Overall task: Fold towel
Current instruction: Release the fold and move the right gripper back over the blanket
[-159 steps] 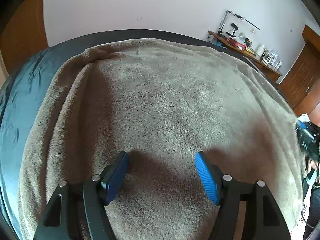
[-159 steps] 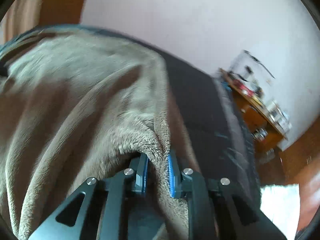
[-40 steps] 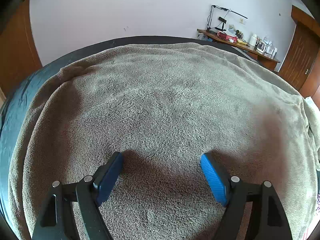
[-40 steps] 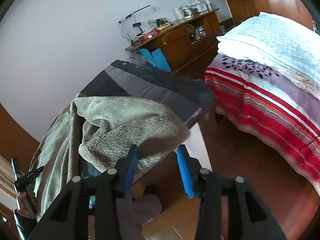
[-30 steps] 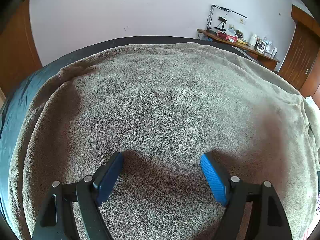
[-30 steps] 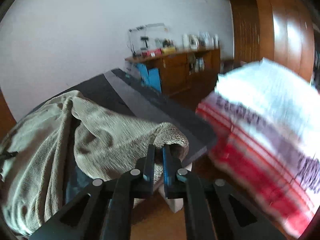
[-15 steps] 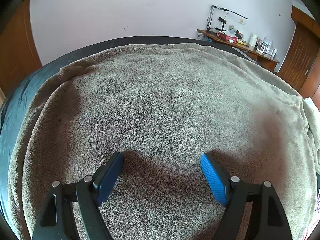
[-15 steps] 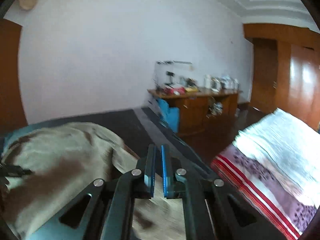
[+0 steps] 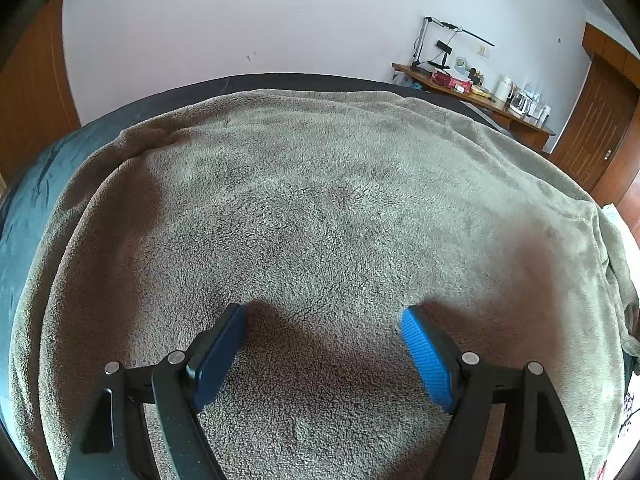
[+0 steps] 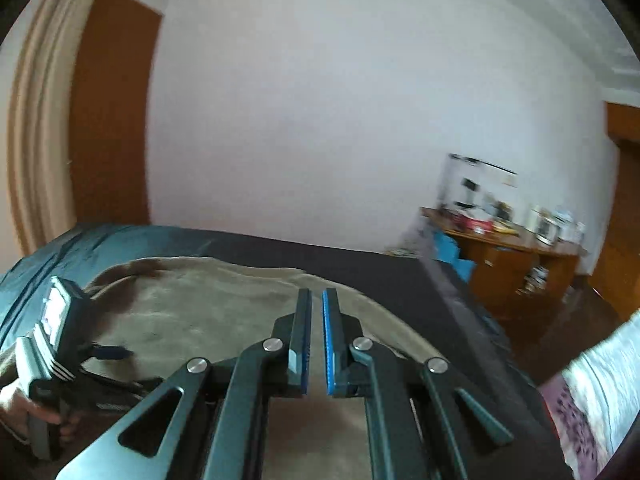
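Left hand-held gripper (image 9: 322, 334) spread wide over towel (image 9: 320, 208) on bed (image 10: 360, 268); right hand-held gripper (image 10: 316, 344) clenched, empty.

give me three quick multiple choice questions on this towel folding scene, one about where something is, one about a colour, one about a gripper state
1. Where does the towel lie?
A. spread on the dark bed
B. on the wooden desk
C. on the floor

2. What colour are the pads on the left gripper fingers?
A. red
B. blue
C. white

3. How does the right gripper stand?
A. wide open over the towel
B. shut on a cup
C. shut with nothing between its fingers

Answers:
1 A, the towel covers the bed top in both views.
2 B, both pads show blue in the left wrist view.
3 C, only a thin bare slit parts its fingers in the right wrist view.
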